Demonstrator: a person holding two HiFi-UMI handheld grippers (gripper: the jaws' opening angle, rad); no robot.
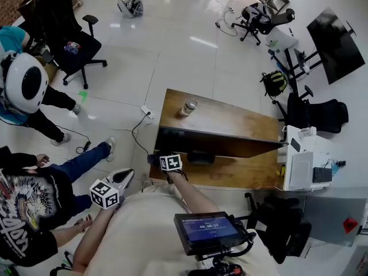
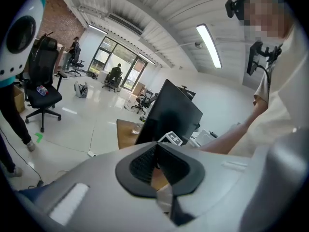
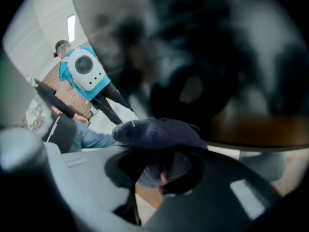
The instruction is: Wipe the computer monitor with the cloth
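Observation:
The black monitor (image 1: pixel 218 144) stands on a wooden desk (image 1: pixel 230 119); in the head view I see it from above as a dark strip. My right gripper (image 1: pixel 160 158) is at the monitor's left end, shut on a dark blue cloth (image 3: pixel 159 132). The cloth bunches out past the jaws against the dark glossy screen (image 3: pixel 203 52). My left gripper (image 1: pixel 129 175) hangs lower left of the desk, apart from the monitor, shut with nothing between its pads. In the left gripper view the monitor (image 2: pixel 170 111) rises beyond the left gripper (image 2: pixel 155 147).
A glass (image 1: pixel 188 106) stands on the desk's far side. A white cabinet (image 1: pixel 305 165) adjoins the desk's right end. People (image 1: pixel 34 183) sit and stand at the left. Office chairs (image 1: pixel 72 39) and a floor cable (image 1: pixel 138 134) lie around.

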